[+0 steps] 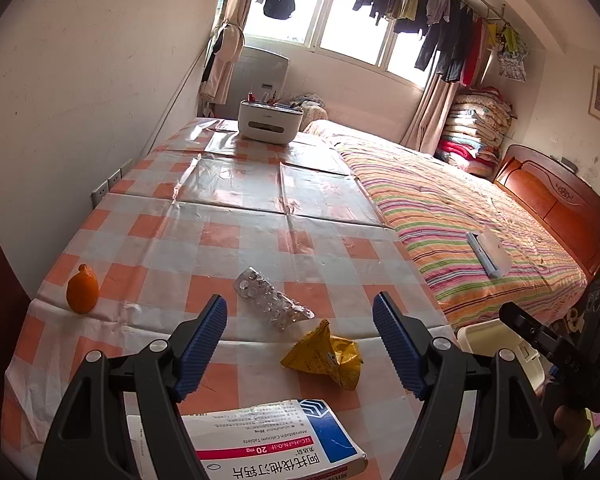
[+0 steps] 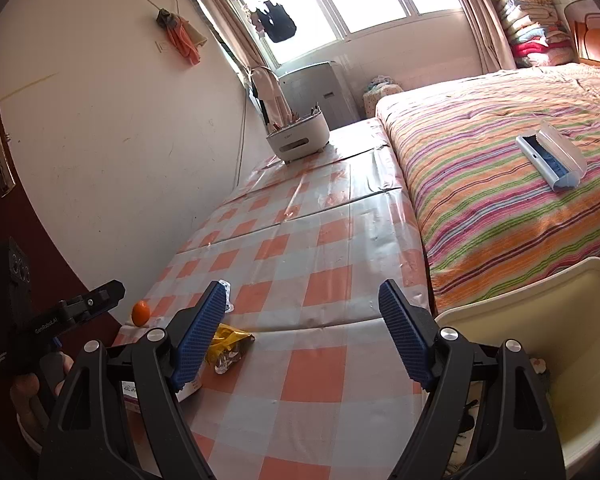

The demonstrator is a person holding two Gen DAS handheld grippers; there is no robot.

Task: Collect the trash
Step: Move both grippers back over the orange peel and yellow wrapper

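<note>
The medicine box [image 1: 272,440] runs off the bottom edge of the left wrist view, and the left tool's arm covers its near-left corner; in the right wrist view only a sliver of it shows behind the right tool's left finger [image 2: 198,336]. That finger also hides part of the yellow wrapper [image 2: 228,340] and most of the blister pack [image 2: 226,292]. The cream bin [image 2: 580,344] is cut by the right edge, its contents too dim to name. Print on the wrapper is unreadable.
</note>
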